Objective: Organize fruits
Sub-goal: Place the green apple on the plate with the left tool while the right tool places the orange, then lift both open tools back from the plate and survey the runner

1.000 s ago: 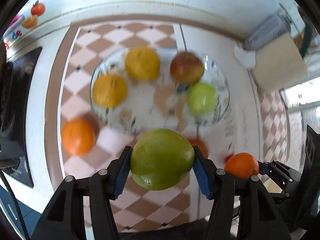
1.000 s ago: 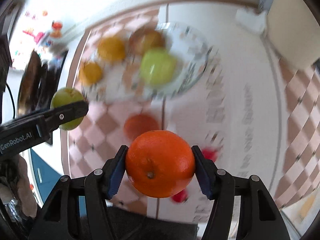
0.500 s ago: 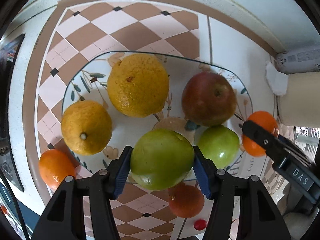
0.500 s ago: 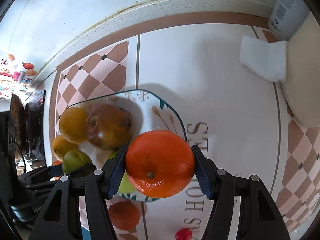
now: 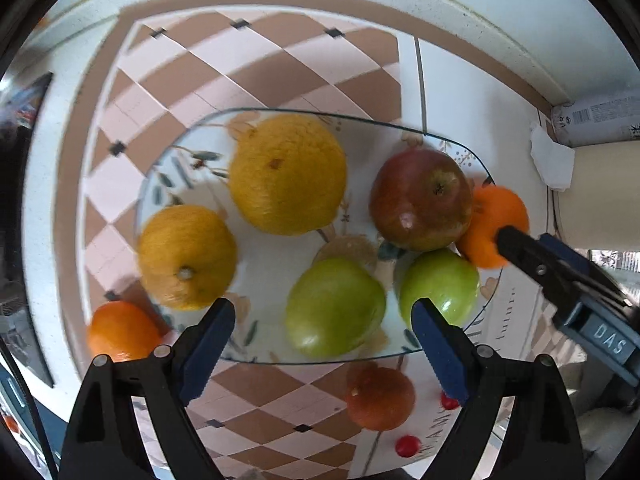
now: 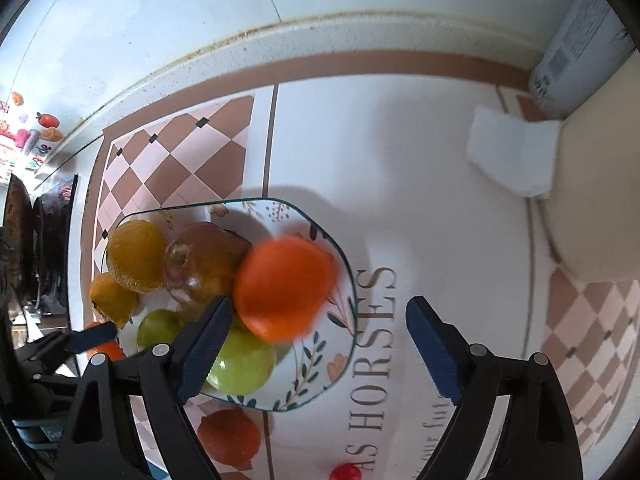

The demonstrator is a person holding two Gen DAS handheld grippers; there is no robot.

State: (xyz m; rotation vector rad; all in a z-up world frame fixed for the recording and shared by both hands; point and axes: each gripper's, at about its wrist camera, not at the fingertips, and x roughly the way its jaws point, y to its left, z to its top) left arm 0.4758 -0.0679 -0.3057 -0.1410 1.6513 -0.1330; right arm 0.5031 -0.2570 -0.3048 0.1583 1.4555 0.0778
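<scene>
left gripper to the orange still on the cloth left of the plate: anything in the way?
Nothing visible. The left gripper is open and empty at the plate's near edge; the loose orange sits on the cloth just outside its left finger, beside the plate rim, with no fruit between them.

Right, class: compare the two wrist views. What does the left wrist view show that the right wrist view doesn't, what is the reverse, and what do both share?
Only the left wrist view: the left gripper, jaws open, close up, and two small red fruits on the mat.

Only the right wrist view: the right gripper, jaws open, the word HORSES and wall stickers.

Both: the plate holding two yellow citrus, a red apple, two green apples and an orange, blurred in the right view.
</scene>
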